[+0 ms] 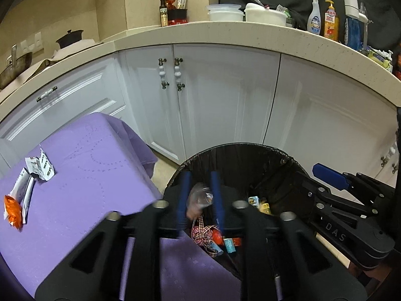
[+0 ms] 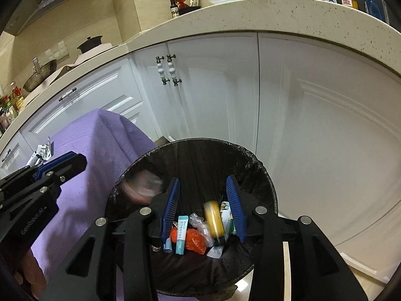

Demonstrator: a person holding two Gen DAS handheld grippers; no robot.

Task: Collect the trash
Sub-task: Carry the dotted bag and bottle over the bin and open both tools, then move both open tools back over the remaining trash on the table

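Note:
A black-lined trash bin (image 1: pixel 238 148) (image 2: pixel 200 141) stands on the floor beside a table under a purple cloth (image 1: pixel 87 175). My left gripper (image 1: pixel 200 175) hovers over the bin's left side, open, with a blurred clear plastic piece (image 1: pixel 200 197) loose between its blue fingers. My right gripper (image 2: pixel 203 180) hangs over the bin's middle, open, with a blurred yellow item (image 2: pixel 213 218) loose between its pads. In the bin lie a red wrapper (image 2: pixel 194 240), a teal tube (image 2: pixel 181 233) and a checkered ribbon (image 1: pixel 203 235). A crumpled white wrapper (image 1: pixel 41 166) and an orange packet (image 1: pixel 12 210) lie on the cloth.
White cabinet doors (image 1: pixel 225 100) with knob handles stand right behind the bin. The stone countertop (image 1: pixel 225 32) above them carries bowls, an oil bottle (image 1: pixel 164 12) and cleaning bottles (image 1: pixel 330 21). A strip of pale floor (image 2: pixel 363 263) shows to the bin's right.

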